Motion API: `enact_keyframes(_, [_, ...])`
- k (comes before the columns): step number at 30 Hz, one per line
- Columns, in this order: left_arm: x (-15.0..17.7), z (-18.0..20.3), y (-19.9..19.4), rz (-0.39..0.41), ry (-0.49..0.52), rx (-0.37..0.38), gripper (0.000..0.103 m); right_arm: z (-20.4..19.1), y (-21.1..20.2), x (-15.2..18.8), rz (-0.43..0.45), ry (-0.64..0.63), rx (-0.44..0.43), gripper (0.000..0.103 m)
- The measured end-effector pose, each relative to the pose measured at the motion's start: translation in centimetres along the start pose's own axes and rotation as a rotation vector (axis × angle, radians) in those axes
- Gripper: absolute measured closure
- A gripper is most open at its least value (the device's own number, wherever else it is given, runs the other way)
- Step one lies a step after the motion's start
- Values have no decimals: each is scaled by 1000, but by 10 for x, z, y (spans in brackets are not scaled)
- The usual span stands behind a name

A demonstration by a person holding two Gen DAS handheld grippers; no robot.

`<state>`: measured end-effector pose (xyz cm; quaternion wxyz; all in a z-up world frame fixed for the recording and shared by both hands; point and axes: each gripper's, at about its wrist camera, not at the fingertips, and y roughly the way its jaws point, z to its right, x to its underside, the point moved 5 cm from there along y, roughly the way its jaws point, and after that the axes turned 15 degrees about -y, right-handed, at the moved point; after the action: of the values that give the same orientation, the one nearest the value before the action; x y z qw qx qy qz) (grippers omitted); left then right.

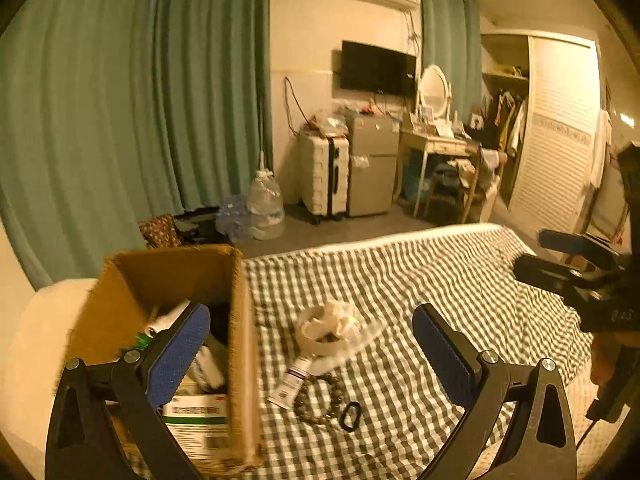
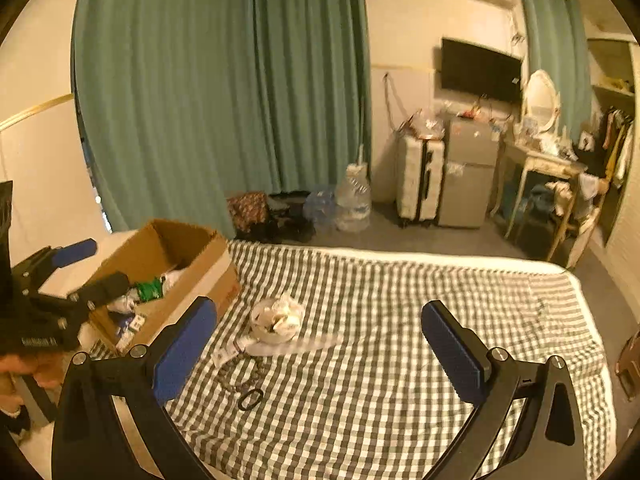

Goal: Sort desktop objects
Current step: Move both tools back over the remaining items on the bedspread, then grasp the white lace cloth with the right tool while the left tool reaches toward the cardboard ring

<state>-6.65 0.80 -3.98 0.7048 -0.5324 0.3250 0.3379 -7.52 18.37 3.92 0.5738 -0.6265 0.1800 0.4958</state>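
Left wrist view shows an open brown cardboard box on the green-and-white checked cloth, holding white printed packets and a green item. Just beside it lie a roll of clear tape stuffed with crumpled white plastic, a white tube, a dark beaded bracelet and a black oval ring. Both the left gripper and right gripper hang empty, blue ribbed pads spread wide.

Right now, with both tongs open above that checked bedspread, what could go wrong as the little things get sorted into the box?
1. The small black ring lies against the bead bracelet; the left tongs might grab both or miss.
2. The tape roll has crumpled plastic stuffed in it, which could spill when lifted.
3. The cardboard box sits on soft bedding near the edge and may tip if bumped.
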Motion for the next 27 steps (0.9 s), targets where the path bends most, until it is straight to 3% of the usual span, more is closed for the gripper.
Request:
enact_keyframes(1, [6, 4, 8, -13, 12, 3, 0, 0, 11, 3, -8, -6, -16, 7])
enact_keyframes(3, [15, 11, 21, -36, 33, -3, 0, -2, 29, 9, -36, -30, -17, 28])
enact_keyframes(5, [23, 14, 32, -50, 44, -8, 0, -2, 49, 15, -74, -43, -16, 37])
enact_keyframes(12, [46, 29, 81, -86, 90, -22, 0, 20, 111, 33, -134, 76, -91, 38])
enact_keyframes(18, [62, 24, 130, -162, 56, -49, 0, 35, 158, 44, -177, 114, -148, 38])
enact_keyframes(27, [82, 1, 189, -219, 46, -155, 0, 6, 230, 52, -226, 114, -376, 42])
